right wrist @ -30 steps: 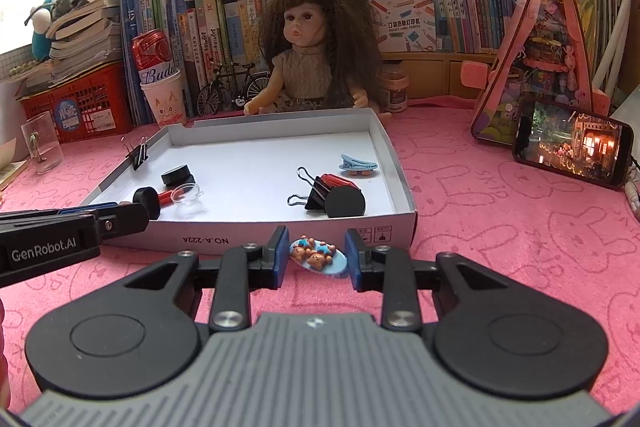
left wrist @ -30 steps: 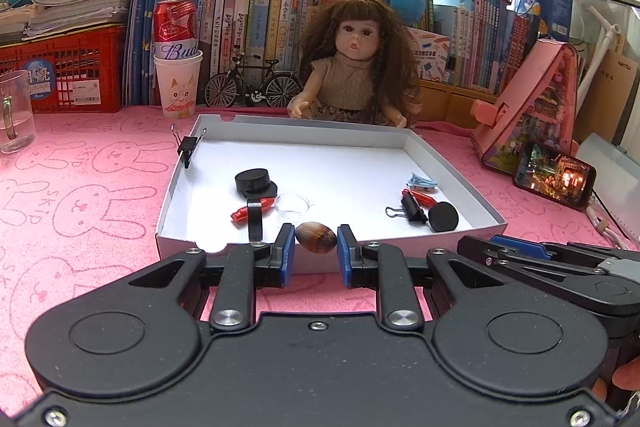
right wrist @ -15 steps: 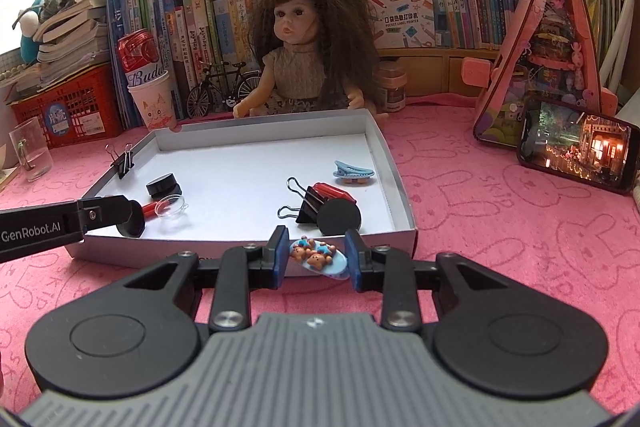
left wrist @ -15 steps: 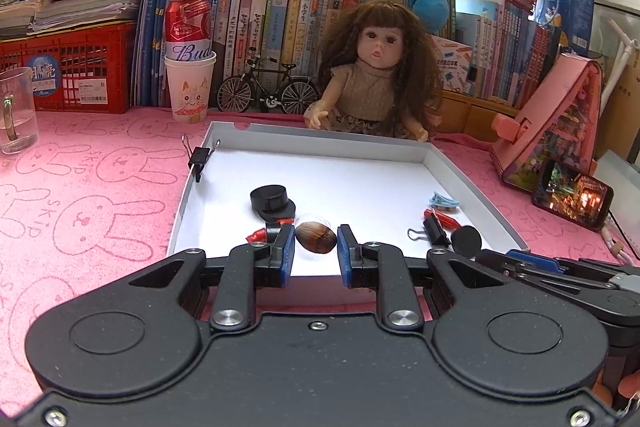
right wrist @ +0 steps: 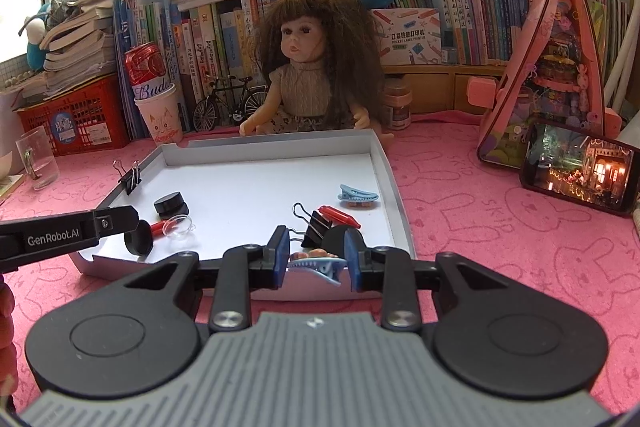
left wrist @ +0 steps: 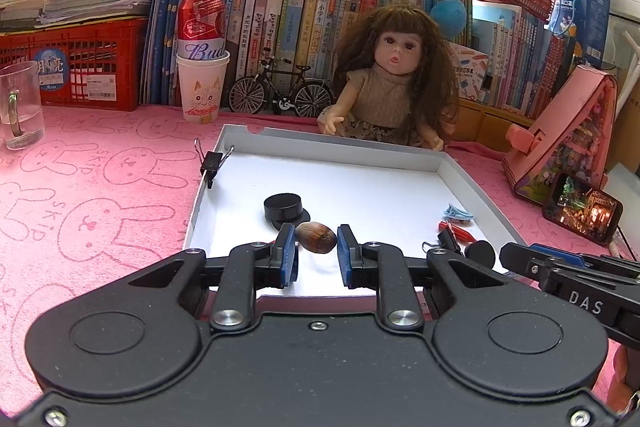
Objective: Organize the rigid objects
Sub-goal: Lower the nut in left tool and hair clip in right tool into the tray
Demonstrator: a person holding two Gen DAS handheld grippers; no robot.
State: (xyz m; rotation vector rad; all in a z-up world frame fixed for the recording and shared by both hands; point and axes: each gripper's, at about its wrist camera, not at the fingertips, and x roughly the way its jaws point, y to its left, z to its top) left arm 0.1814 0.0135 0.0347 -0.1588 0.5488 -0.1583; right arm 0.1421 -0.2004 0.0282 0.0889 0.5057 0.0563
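My left gripper (left wrist: 317, 247) is shut on a brown nut (left wrist: 316, 236) and holds it over the near part of the white box lid (left wrist: 360, 151). My right gripper (right wrist: 316, 254) is shut on a blue hair clip with small bears (right wrist: 316, 264), held above the lid's near edge (right wrist: 394, 203). In the lid lie a black round cap (left wrist: 283, 207), a red-and-black binder clip (right wrist: 320, 223), a blue hair clip (right wrist: 357, 195), a clear dome (right wrist: 179, 225) and a black disc (left wrist: 481, 251). A binder clip (left wrist: 211, 163) grips the lid's left wall.
A doll (left wrist: 394, 83) sits behind the lid. A paper cup with a red can (left wrist: 203, 83), a glass mug (left wrist: 20, 107), a model bicycle (left wrist: 280, 91), a pink toy house (right wrist: 556, 67) and a phone (right wrist: 580, 167) stand around on the pink cloth.
Both grippers have risen and moved forward over the lid's near edge, each still holding its object. The view into the lid is now steeper.
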